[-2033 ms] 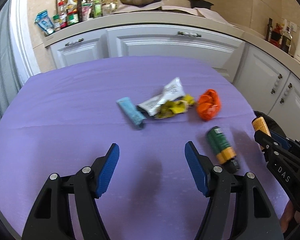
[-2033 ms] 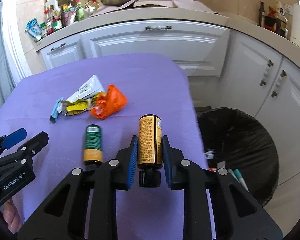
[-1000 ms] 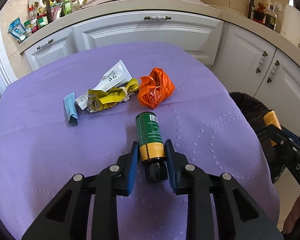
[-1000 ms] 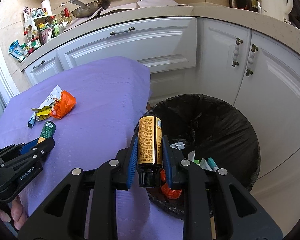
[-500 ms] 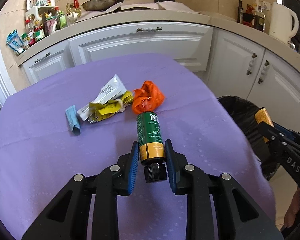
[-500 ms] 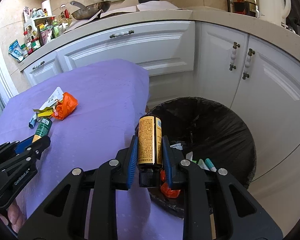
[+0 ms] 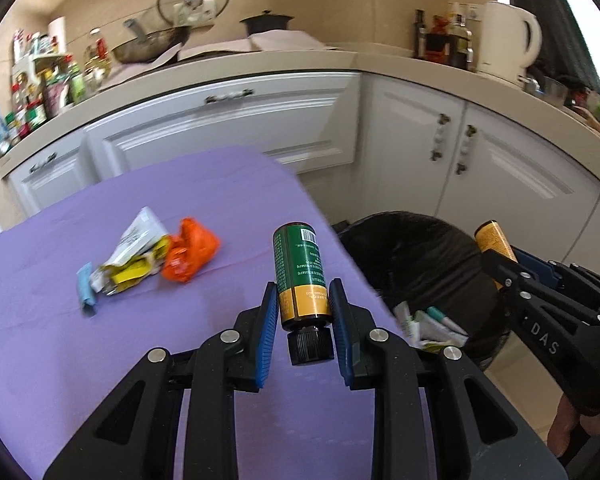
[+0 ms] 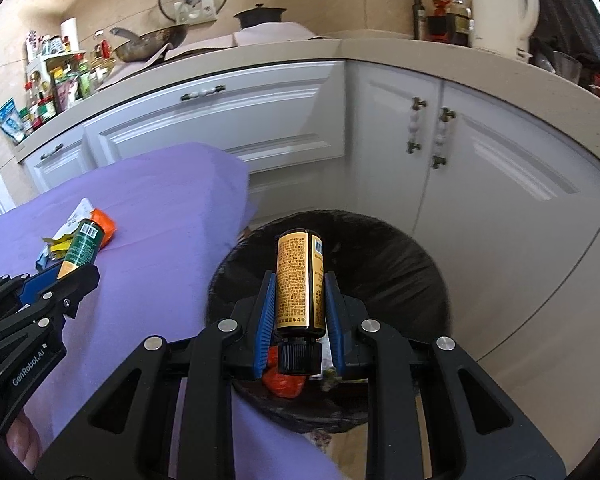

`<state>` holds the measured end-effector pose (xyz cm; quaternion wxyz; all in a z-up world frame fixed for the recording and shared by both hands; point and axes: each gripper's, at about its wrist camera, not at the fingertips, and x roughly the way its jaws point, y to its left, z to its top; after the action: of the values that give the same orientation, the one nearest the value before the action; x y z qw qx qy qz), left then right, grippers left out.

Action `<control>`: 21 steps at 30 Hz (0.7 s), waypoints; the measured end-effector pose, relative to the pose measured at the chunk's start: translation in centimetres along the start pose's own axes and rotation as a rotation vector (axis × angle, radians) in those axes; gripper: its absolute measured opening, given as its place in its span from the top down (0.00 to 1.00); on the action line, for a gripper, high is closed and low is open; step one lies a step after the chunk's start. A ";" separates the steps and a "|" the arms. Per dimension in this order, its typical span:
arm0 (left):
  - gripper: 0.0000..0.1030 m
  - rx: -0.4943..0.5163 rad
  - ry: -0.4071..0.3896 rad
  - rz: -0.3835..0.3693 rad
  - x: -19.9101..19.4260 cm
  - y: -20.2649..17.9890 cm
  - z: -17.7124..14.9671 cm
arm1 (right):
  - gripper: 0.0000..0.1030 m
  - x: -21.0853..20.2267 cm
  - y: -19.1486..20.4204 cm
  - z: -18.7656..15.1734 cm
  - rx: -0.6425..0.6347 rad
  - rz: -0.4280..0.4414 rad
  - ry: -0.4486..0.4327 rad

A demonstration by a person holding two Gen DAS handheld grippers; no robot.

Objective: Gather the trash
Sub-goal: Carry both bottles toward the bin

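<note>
Already the right gripper (image 8: 300, 304) clamps the yellow bottle (image 8: 300, 280) above the bin (image 8: 420, 256), ready to drop; the left gripper (image 7: 304, 312) grips the green bottle (image 7: 299, 272) near the table's (image 7: 220, 184) right edge.

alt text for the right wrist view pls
The right gripper holds a yellow bottle over a black-lined trash bin. At left, the left gripper holds a green bottle above a purple-covered table.

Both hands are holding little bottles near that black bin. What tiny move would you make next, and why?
Probably open the right gripper to drop the orange bottle: it hangs directly over the black-lined bin, which already holds trash. The left gripper, holding the green bottle, is above the purple table, not yet over the bin.
</note>
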<state>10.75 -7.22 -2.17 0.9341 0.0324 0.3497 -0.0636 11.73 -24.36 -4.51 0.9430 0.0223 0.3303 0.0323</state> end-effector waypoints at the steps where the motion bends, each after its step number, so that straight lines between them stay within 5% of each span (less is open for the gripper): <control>1: 0.74 0.005 -0.003 -0.014 0.1 -0.7 0.1 | 0.77 -0.2 -0.4 0.0 0.003 -0.009 -0.007; 21: 0.74 0.094 0.022 -0.052 3.1 -7.2 -0.2 | 0.77 -0.3 -4.7 -0.9 0.017 -0.057 -0.066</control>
<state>11.92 -14.62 -4.46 0.9257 0.0678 0.3574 -0.1037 11.13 -29.10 -5.33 0.9537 0.0220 0.2999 0.0019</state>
